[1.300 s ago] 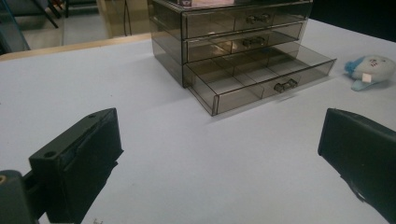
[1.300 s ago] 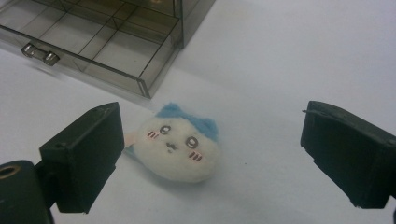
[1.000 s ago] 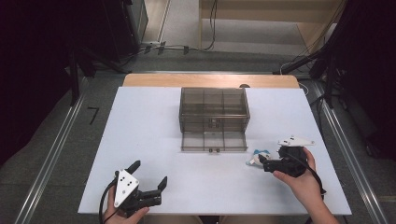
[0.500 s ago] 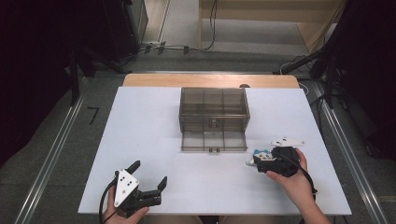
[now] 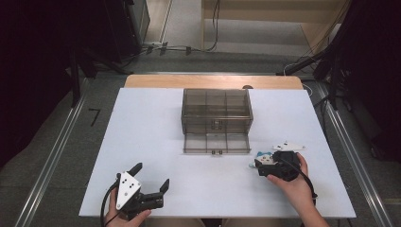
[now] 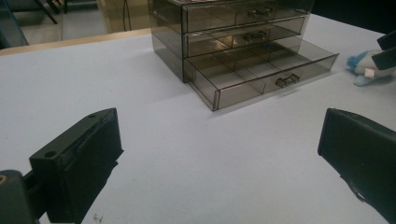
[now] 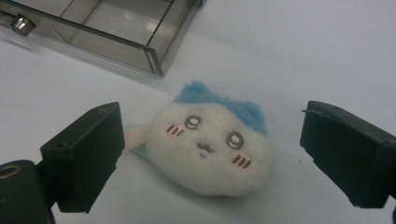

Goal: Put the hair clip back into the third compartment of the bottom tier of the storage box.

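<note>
White tabletop [image 5: 142, 142] carries a smoky drawer chest [image 5: 216, 111], its bottom drawer [image 5: 216, 143] pulled out, likely to receive something. We see our right gripper [image 7: 210, 154] spread wide, its jaws straddling the small plush toy [image 7: 210, 144] lying just beside the drawer's corner, ready to close. Our left gripper [image 6: 219, 158] rests open and empty, well apart.

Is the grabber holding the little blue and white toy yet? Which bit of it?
No, nothing is held. The right gripper is open, its jaws on either side of the plush toy, not touching. The left gripper is open too.
</note>
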Available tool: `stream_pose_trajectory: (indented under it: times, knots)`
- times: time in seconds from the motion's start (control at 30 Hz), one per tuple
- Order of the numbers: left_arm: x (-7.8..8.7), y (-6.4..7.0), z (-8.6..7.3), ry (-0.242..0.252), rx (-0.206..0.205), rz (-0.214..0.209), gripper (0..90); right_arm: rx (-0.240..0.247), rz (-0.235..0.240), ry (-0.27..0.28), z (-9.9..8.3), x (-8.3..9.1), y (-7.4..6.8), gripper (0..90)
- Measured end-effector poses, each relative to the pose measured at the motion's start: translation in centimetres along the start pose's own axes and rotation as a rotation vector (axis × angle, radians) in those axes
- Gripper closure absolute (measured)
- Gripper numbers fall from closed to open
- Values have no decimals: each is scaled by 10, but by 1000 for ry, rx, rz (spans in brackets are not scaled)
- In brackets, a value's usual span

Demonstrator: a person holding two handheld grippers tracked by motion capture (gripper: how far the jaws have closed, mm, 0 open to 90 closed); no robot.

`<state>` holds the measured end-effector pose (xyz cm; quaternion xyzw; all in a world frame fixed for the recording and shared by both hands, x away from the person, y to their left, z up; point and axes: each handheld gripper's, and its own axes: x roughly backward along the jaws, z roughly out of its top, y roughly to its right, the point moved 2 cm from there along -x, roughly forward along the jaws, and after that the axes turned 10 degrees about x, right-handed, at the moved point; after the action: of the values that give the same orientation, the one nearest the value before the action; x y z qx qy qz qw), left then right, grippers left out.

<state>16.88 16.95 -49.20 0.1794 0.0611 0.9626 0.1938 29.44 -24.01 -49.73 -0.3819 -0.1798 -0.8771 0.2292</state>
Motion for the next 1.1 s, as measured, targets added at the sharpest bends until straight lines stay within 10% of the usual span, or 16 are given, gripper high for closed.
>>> stream_pose_trajectory:
  times: [1.1]
  knots:
    - [-1, 0, -1, -8, -8, -4, 0, 16, 3, -21, -9, -6, -5, 289]
